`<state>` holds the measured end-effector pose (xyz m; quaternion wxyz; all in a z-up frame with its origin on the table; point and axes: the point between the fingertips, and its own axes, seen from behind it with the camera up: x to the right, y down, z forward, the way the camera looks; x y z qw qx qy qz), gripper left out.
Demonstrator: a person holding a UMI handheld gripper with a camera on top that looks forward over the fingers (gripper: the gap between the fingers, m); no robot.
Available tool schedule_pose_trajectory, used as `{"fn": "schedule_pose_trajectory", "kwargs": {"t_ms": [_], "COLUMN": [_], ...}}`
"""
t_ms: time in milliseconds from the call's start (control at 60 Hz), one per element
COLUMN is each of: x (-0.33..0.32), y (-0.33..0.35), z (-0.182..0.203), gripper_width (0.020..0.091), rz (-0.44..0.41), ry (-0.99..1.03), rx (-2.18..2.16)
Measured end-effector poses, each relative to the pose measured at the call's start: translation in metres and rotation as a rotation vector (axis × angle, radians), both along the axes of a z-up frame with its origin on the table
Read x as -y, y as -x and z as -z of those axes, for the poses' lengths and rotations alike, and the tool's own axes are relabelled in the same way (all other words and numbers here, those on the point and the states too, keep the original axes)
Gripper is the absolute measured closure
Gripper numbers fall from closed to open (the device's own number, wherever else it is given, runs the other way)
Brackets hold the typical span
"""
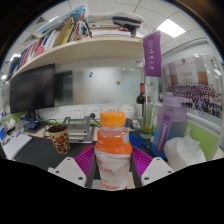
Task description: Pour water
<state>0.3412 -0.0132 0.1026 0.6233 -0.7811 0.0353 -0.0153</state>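
Observation:
An orange-capped bottle [112,150] with orange drink and a white label stands upright between my fingers. My gripper [112,165] is shut on the bottle, with the pink pads [86,158] pressed against both sides. A patterned paper cup [59,138] stands on the dark desk to the left, beyond the fingers. The bottle's base is hidden below.
A purple bottle [170,122] and a white round container [186,152] stand to the right. A monitor [32,88] sits at the back left under a shelf of books [90,35]. A purple banner [152,55] hangs behind the bottle.

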Motion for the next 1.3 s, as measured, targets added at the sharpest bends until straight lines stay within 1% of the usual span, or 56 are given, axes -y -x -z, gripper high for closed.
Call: {"fn": "schedule_pose_trajectory", "kwargs": {"t_ms": [100,233,283,300,400,450,517,667,783,833,950,1050,1150,1300], "x": [-0.004,-0.011,-0.012,-0.012,-0.015,-0.019,-0.030,-0.070,-0.101,-0.113,-0.134,-0.148,-0.161,-0.171], "y": [0.001,0.007,0.008,0.008,0.006,0.002,0.003,0.016,0.035,0.048,0.073,0.096,0.110,0.115], "z": [-0.001,-0.002,-0.002,-0.002,0.000,-0.008,-0.021,-0.046,-0.063,-0.064,-0.062,-0.056,-0.049,-0.039], "gripper_width": [0.0593,0.0705,0.0721,0.0737,0.0738,0.0737,0.0738,0.0739,0.0739,0.0738,0.0738,0.0738,0.0738,0.0737], "rz": [-0.023,-0.040,-0.039,-0.040,-0.030,-0.013,-0.016,-0.109,-0.211,-0.270,-0.378,-0.474,-0.542,-0.592], "ry": [-0.033,-0.044,-0.031,-0.025,0.026,0.034,0.028,0.066,0.093,0.098,0.120,0.121,0.130,0.180], "rx": [0.021,0.086,0.092,0.091,0.081,0.103,0.214,0.537,0.849,0.975,1.261,1.429,1.594,1.822]}}
